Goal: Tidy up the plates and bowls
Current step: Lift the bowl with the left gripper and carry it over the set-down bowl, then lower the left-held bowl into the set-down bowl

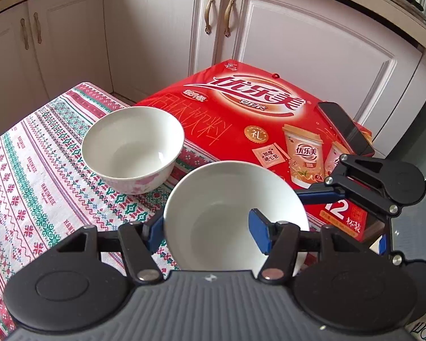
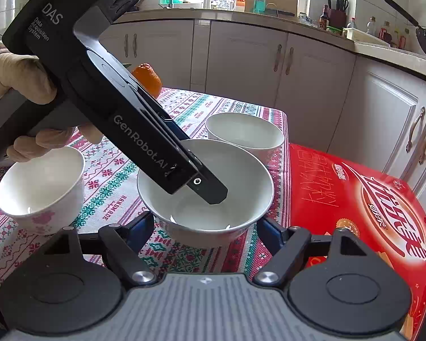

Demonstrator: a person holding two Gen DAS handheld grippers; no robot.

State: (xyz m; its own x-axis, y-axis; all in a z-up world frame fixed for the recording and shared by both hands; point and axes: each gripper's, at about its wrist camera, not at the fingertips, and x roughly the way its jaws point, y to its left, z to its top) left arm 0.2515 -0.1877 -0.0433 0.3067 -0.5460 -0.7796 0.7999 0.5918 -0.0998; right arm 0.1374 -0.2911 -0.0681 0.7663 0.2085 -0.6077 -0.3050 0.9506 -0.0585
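Left gripper [image 1: 210, 227] clamped on white bowl [image 1: 230, 199] wall, one blue pad inside, one outside.
Right gripper [image 2: 206, 227] spread wide, straddling that bowl without contact, over patterned tablecloth [image 2: 113, 176]. Second bowl [image 1: 132, 147] sits beyond, beside red box [image 1: 255, 108]; third bowl [image 2: 39, 187] stands left.

The left gripper [image 1: 210, 231] is pinching a white bowl's [image 1: 227, 204] rim, tilting it beside another bowl [image 1: 132, 149] on the patterned tablecloth [image 1: 34, 176].
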